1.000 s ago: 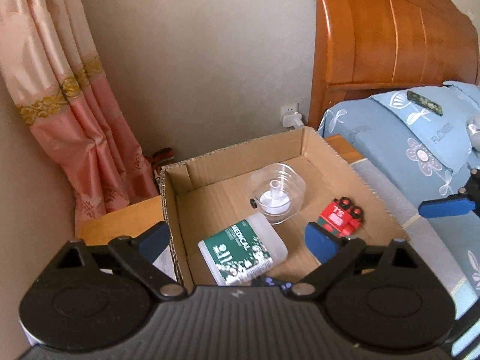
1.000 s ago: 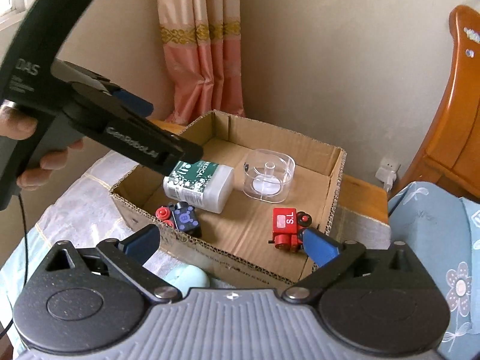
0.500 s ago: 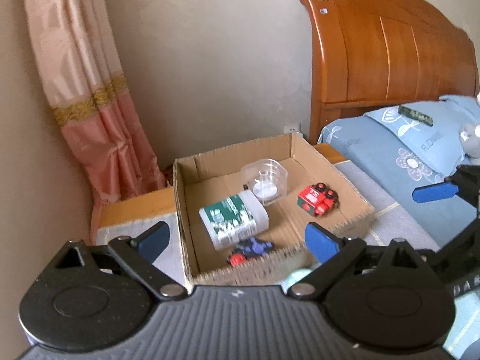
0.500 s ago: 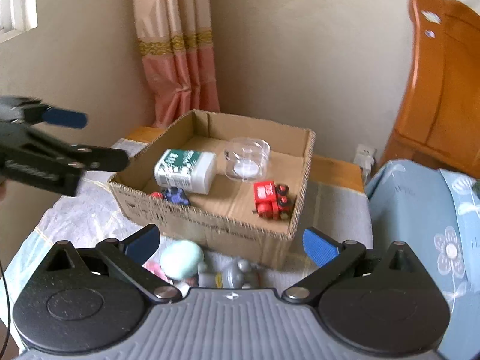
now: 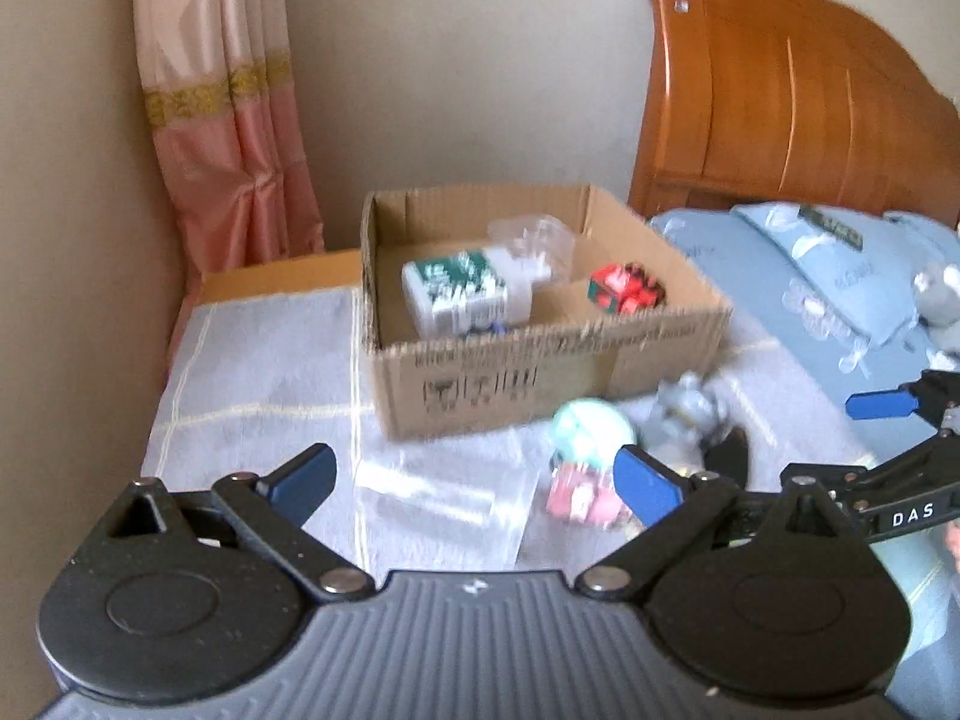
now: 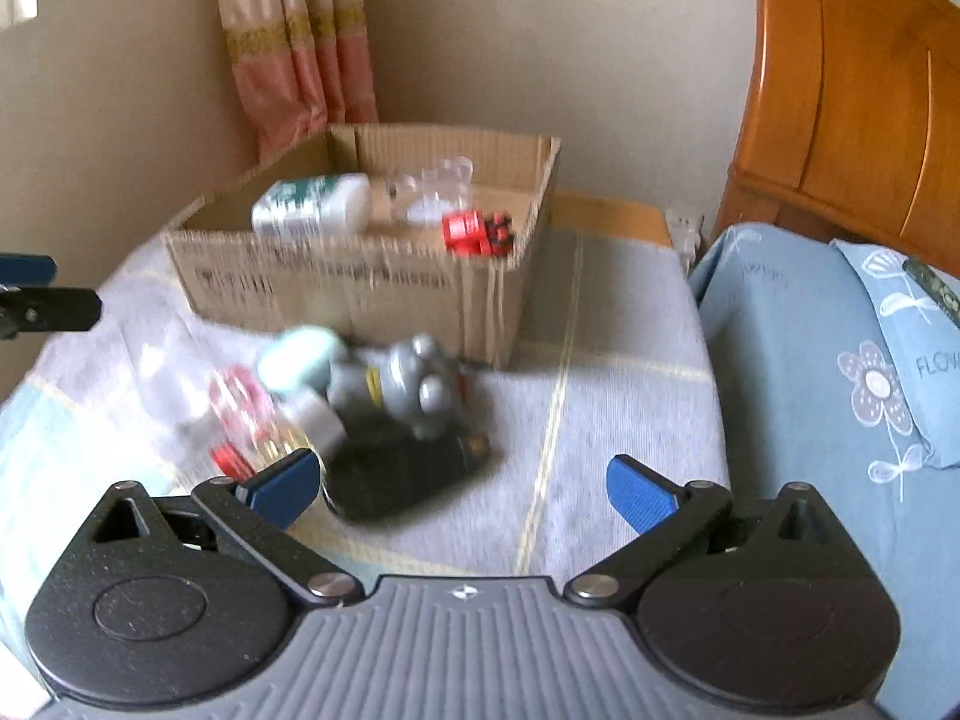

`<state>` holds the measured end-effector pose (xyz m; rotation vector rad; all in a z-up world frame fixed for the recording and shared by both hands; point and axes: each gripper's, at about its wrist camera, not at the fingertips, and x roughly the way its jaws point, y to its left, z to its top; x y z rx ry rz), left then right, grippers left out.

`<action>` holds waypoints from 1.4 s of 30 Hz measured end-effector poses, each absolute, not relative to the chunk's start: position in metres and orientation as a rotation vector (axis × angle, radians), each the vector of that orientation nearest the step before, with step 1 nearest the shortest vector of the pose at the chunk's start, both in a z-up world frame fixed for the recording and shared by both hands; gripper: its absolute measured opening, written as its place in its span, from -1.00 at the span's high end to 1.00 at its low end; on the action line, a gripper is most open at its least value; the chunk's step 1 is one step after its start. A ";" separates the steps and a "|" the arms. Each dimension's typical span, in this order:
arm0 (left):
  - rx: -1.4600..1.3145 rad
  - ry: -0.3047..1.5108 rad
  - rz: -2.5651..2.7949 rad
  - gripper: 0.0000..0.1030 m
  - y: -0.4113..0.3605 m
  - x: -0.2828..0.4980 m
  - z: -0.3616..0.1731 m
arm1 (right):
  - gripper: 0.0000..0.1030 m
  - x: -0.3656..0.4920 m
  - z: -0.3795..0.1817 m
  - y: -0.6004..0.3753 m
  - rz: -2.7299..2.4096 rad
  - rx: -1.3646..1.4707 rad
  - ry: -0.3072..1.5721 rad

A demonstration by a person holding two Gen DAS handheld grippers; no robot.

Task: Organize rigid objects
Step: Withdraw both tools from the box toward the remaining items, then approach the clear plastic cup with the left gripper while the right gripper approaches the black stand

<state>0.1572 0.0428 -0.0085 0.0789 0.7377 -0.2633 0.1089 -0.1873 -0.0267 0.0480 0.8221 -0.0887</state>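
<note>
Cardboard box (image 5: 528, 372) beyond spread fingers (image 5: 297, 483)

Each hand-held gripper, left (image 5: 474, 483) and right (image 6: 462, 483): ribbed grey housing, black linkage arms, silver pivot screws, blue fingertip pads (image 5: 645, 489); white "DAS" marking at 3 o'clock.

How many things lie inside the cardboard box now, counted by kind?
White bottle with green label: 1
Clear plastic container: 1
Toys: 2, the red toy train and a small blue toy, mostly hidden behind the front wall
Total in the cardboard box: 4
</note>
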 end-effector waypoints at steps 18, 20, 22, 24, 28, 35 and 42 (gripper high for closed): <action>0.104 0.882 -0.299 -0.91 0.038 0.143 -0.073 | -1.00 0.111 -0.074 -0.166 0.000 -0.053 0.862; 0.096 0.900 -0.298 -0.91 0.039 0.145 -0.078 | -1.00 0.114 -0.075 -0.168 0.012 -0.042 0.861; 0.089 0.916 -0.299 -0.91 0.040 0.148 -0.084 | -1.00 0.116 -0.076 -0.170 0.024 -0.037 0.858; 0.086 0.933 -0.296 -0.91 0.041 0.150 -0.090 | -1.00 0.119 -0.076 -0.173 0.034 -0.028 0.853; 0.103 0.919 -0.296 -0.98 0.038 0.150 -0.094 | -1.00 0.127 -0.077 -0.174 0.049 -0.037 0.843; 0.134 0.896 -0.307 -0.99 0.036 0.153 -0.095 | -1.00 0.142 -0.079 -0.177 0.077 -0.049 0.820; 0.152 0.881 -0.344 -0.99 0.036 0.158 -0.095 | -1.00 0.148 -0.079 -0.188 0.062 -0.039 0.814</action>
